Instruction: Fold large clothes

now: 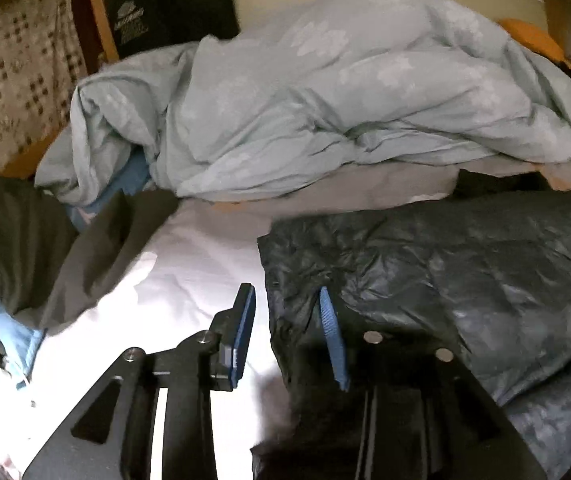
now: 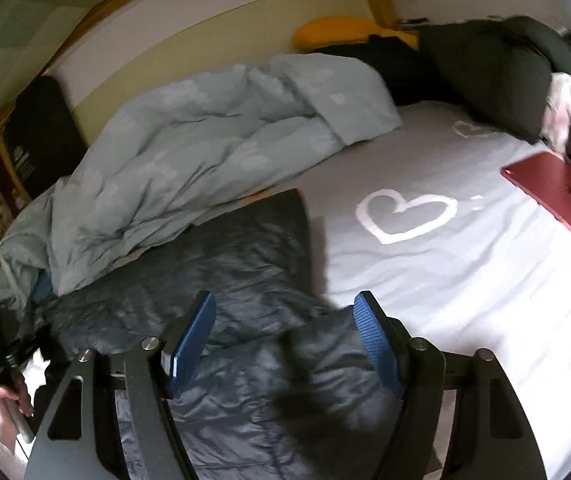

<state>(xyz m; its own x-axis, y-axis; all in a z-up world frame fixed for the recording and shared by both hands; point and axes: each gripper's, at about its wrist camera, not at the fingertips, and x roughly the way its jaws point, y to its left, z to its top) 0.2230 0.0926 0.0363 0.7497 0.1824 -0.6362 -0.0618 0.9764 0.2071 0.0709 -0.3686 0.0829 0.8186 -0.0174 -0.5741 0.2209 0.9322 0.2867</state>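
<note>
A dark shiny quilted jacket [image 1: 445,264] lies on the bed; it also shows in the right wrist view [image 2: 225,280]. My left gripper [image 1: 285,312] is open at the jacket's left edge: its right finger is under or against the fabric, its left finger over the white sheet [image 1: 189,280]. My right gripper [image 2: 285,316] is open wide and empty, low over the jacket's right part, beside the sheet.
A crumpled light blue duvet [image 1: 325,92] lies behind the jacket, also seen in the right wrist view [image 2: 205,140]. A red laptop [image 2: 561,196] lies on the grey heart-print sheet [image 2: 405,216] at right. Dark pillows [image 2: 497,72] are at the far end. Grey clothes [image 1: 25,248] lie at left.
</note>
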